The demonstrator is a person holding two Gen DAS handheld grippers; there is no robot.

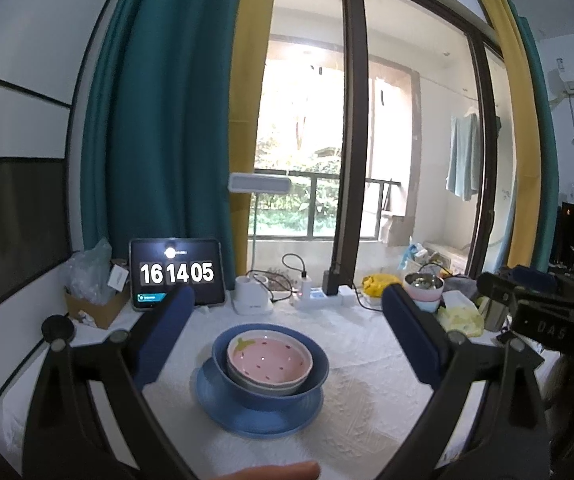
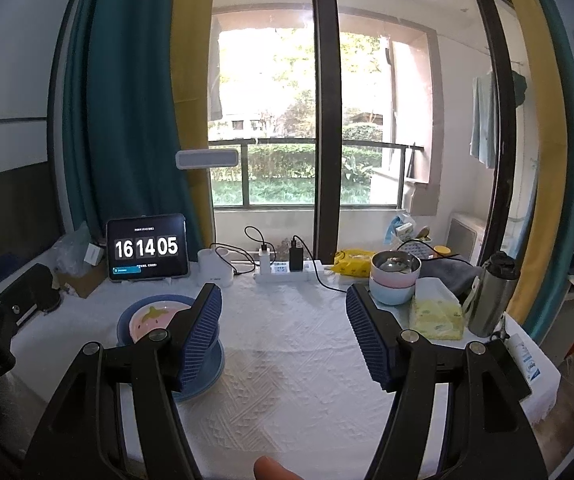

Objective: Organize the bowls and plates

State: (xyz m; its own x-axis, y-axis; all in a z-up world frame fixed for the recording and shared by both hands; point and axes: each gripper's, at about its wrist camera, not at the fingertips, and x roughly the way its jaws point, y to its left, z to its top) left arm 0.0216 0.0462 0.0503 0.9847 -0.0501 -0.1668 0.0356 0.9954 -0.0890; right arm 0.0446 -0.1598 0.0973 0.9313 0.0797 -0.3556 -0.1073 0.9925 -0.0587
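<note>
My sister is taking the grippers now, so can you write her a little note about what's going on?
Left gripper: open, empty.
Right gripper: open, empty.
The pink strawberry bowl sits nested in the blue bowl, which stands on the blue plate on the white tablecloth.
Done: that stack looks finished.
Left: maybe the pink and light-blue bowl stack at the back right, with a metal bowl on top.
</note>
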